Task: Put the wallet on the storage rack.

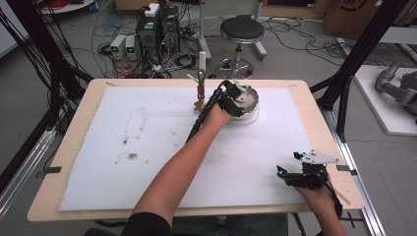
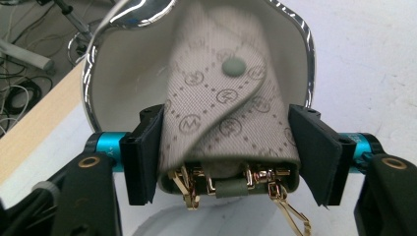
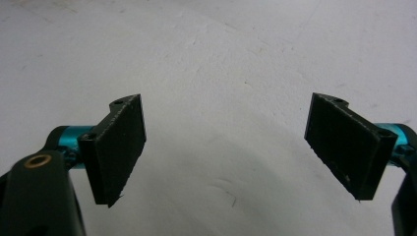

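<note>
White felt-like cloth (image 1: 147,147), faintly stained with brown specks, covers most of the pale wooden tabletop (image 1: 74,142), which stands on a grey floor strewn with cables. Nearest the person, at the tabletop's right front, the right tool (image 1: 290,176) rests over the cloth with its two flat black jaws spread wide and nothing between them; the right gripper view shows their matte, slightly frayed pads against the wrinkled white fabric. Farther out, the left forearm stretches across the cloth to the left tool (image 2: 231,152), whose jaws stand on either side of a small wallet (image 2: 221,118) of woven beige fabric printed with round logos and dotted lines, with a grey-green snap on its curved flap and gold metal clasps at its lower edge. The left pad touches the wallet's side, while the right pad appears just clear of it. The wallet lies in a shiny bowl (image 2: 93,103) with a wavy rim and matte pale inside, at the far middle of the tabletop. Beyond stand a round black stool (image 1: 241,29) and computer boxes (image 1: 157,29).
</note>
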Tool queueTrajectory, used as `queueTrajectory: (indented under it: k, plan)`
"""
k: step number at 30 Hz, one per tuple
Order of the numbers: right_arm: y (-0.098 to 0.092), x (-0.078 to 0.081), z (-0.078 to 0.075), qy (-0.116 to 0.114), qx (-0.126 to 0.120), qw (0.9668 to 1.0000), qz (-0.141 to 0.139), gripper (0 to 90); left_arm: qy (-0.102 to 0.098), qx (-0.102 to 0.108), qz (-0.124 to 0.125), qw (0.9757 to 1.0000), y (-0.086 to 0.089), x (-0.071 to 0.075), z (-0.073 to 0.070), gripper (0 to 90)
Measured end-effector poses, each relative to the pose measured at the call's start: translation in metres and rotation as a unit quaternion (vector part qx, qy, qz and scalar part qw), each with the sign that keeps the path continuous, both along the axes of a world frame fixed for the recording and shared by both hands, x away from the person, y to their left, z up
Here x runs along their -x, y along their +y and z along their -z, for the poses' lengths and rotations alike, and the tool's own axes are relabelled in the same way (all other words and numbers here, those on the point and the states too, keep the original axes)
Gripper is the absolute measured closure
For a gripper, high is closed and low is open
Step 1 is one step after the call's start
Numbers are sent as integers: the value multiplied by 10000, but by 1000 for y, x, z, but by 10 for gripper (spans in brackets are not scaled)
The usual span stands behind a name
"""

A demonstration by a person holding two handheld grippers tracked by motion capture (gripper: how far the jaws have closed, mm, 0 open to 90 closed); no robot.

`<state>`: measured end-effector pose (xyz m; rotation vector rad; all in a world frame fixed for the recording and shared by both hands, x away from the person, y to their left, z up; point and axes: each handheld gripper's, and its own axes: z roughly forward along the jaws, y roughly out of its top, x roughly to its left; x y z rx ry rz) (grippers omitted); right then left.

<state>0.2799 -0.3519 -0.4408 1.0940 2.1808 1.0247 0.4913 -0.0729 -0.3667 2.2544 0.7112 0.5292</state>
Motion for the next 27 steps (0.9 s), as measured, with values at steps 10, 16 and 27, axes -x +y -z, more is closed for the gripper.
queueTrajectory:
  k: [10,16,27]
  plan:
    - [2,0,0,-9,7,10000,-36,158,-109,311,26,9995,12,6,-11,236]
    - [5,-3,0,8,-19,10000,-49,158,-165,564,129,9982,29,16,-17,215]
    - [18,-13,1,41,50,9997,-228,158,-180,872,183,9959,78,36,-19,204]
